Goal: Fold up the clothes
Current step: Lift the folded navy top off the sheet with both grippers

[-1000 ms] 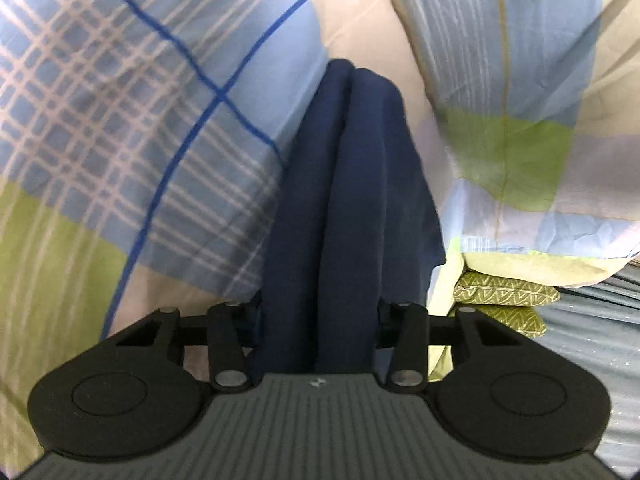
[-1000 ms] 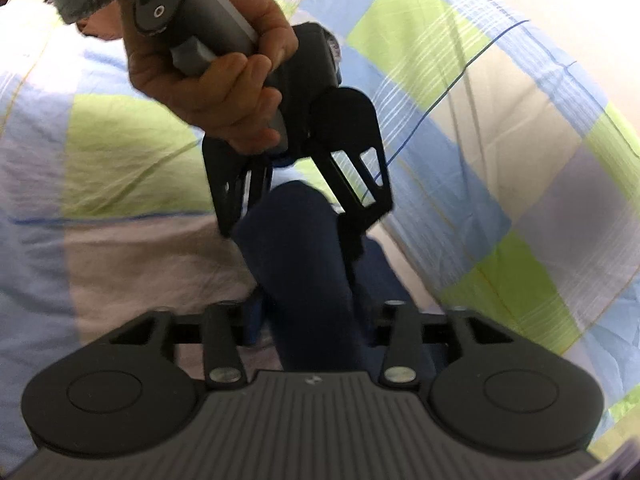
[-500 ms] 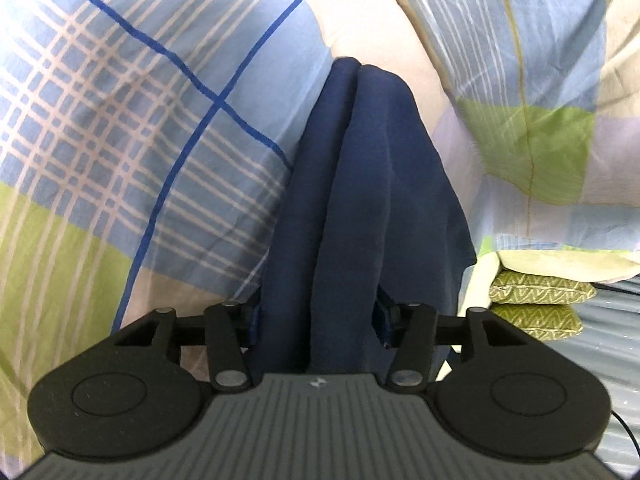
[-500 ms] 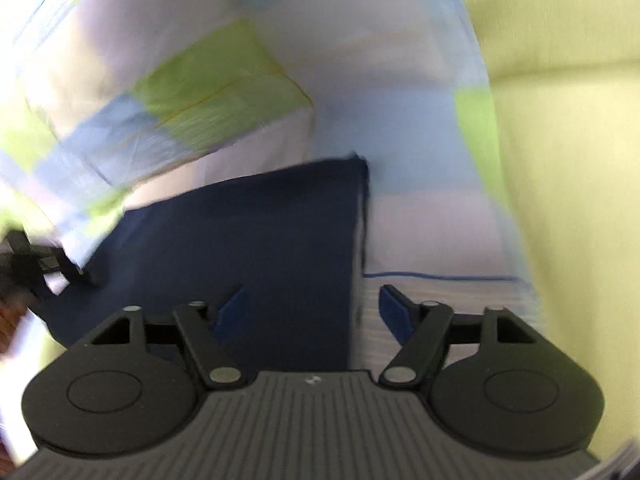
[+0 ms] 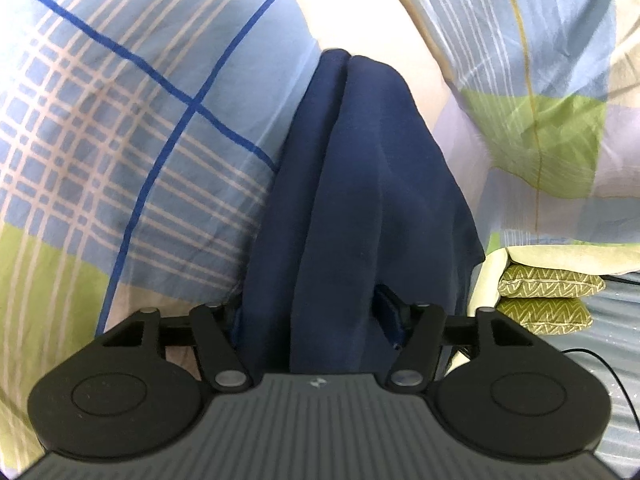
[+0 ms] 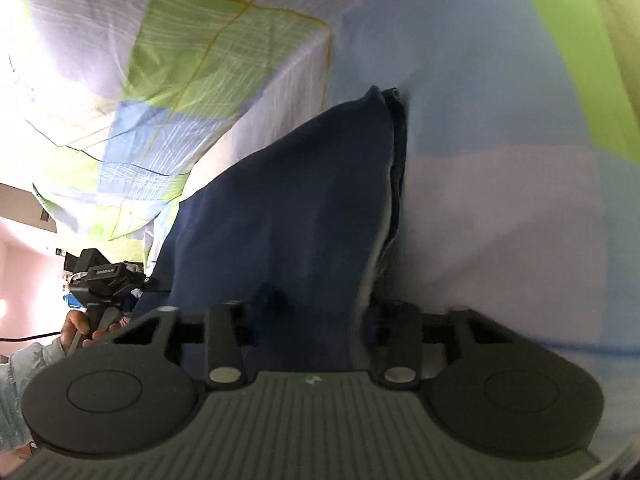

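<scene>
Closest up, the left gripper (image 5: 316, 320) is clamped on a bunched edge of the navy garment (image 5: 360, 200), and that grip looks the same as a second ago, only the cloth now fans wider toward the right, so more of it hangs loose past the right finger. The right gripper (image 6: 312, 320) is the big change: half a second back its blue pads stood apart with the garment lying flat below them, and now a thick fold of the navy garment (image 6: 304, 208) runs up between the fingers, which look closed in on it (the frame is smeared with motion blur, so I'm only fairly sure). Further out, the garment rises from both grippers to a narrow folded tip that meets the plaid bedsheet (image 5: 120, 128), its layered edges stacked along the right side in the right wrist view. The sheet spreads wide to the right of the cloth there. Off at the left edge of that view you can see the person's hand (image 6: 78, 326) around the other gripper's handle. Way back on the right of the left wrist view sit two green patterned cushions (image 5: 548, 296), stacked beyond the bed's edge, with a thin black cable (image 5: 612, 372) near them.
</scene>
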